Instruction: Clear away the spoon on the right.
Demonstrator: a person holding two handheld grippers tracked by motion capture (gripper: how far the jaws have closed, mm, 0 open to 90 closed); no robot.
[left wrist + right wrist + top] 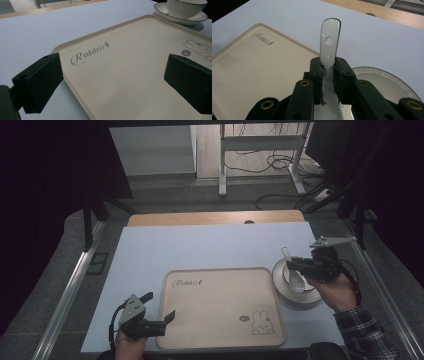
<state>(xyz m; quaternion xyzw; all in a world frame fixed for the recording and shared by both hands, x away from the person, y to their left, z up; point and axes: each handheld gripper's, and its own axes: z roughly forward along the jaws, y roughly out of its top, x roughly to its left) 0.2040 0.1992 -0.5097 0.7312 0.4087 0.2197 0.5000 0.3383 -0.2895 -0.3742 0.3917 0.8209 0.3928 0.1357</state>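
Spoon [329,50] clamped between right tongs [327,72], above bowl [292,279].

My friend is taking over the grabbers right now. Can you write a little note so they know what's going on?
Right gripper: jaws shut on the white spoon, held over the bowl and saucer, right of the tray.
Left gripper: jaws open, holding nothing, at the tray's near left edge.
Done: spoon gripped.
Left: the tray is bare, so the spoon, bowl and saucer probably go there next.
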